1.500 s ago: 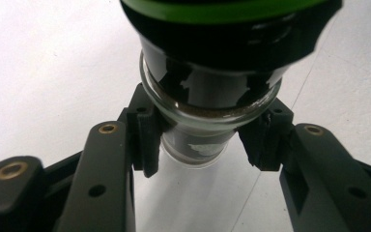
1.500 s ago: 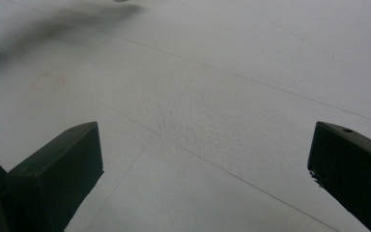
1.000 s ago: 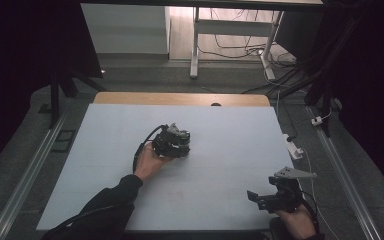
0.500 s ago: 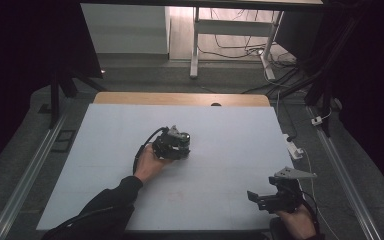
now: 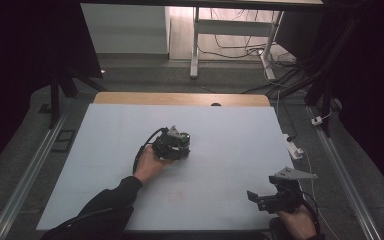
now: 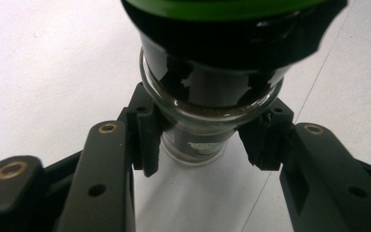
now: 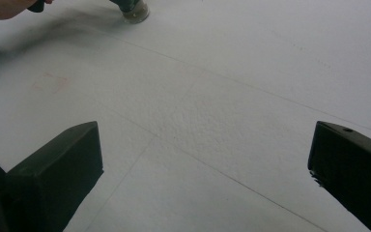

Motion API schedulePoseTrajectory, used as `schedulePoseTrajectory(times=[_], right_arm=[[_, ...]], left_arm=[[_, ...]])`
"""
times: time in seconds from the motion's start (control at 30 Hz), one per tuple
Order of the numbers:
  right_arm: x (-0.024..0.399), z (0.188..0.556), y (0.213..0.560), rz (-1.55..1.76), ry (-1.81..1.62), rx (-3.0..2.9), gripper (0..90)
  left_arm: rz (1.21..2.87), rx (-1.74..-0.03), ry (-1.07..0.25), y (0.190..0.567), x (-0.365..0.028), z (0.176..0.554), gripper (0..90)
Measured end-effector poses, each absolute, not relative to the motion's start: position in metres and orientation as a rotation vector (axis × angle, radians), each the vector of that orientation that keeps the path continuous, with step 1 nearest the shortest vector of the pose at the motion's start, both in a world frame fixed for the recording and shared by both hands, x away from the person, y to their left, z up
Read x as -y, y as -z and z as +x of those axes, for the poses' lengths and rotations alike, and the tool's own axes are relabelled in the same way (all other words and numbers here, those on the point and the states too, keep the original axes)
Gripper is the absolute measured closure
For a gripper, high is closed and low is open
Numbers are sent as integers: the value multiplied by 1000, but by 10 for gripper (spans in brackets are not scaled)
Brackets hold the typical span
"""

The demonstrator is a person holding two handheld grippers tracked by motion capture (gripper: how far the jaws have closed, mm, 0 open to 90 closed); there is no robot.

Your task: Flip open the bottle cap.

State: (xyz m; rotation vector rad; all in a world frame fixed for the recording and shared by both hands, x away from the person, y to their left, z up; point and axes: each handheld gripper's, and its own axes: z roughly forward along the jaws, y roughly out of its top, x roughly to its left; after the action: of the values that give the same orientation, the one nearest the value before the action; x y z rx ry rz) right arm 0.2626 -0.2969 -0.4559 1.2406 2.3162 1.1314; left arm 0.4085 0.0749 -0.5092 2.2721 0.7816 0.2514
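- the right gripper [image 5: 254, 196] is at the near right corner of the desk [image 5: 230, 130], held in the person's right hand [image 5: 297, 223] just over the near edge. it has a grey three-cornered plate on top.
- in the right gripper view its two black jaws stand wide apart, one at each lower corner, and between them is only the pale surface of the desk. it has hold of nothing.
- the desk top is a pale sheet with some thin straight lines, and a faint reddish mark [image 7: 50, 82] lies on it between the two grippers.
- farther in, near the middle of the desk and a little to the left, the left hand [image 5: 150, 165] comes in with a dark sleeve [image 5: 105, 207] from the near edge and holds the left gripper [image 5: 180, 147].
- the left gripper is closed on a small glass jar [image 6: 207, 104]. in the left gripper view the two pads press on the glass from both sides, just under the dark band of the jar.
- the jar has clear glass with something dark inside, and a green lid [image 6: 222, 7] at the end nearest to the camera. its glass bottom is toward the desk; whether it touches the desk i cannot tell.
- in the right gripper view the bottom of the jar [image 7: 135, 12] shows at the far top, beside the left hand.
- a black cable goes in a loop from the left gripper toward the wrist.
- at the far edge of the desk a strip of wood [image 5: 180, 98] shows past the pale sheet.
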Motion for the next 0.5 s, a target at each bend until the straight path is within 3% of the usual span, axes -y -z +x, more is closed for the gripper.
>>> schedulePoseTrajectory(times=[0.5], right_arm=[[285, 266, 449, 1150, -1187, -2349, 0]], left_arm=[[2265, -782, -254, 510, -75, 408, 536]])
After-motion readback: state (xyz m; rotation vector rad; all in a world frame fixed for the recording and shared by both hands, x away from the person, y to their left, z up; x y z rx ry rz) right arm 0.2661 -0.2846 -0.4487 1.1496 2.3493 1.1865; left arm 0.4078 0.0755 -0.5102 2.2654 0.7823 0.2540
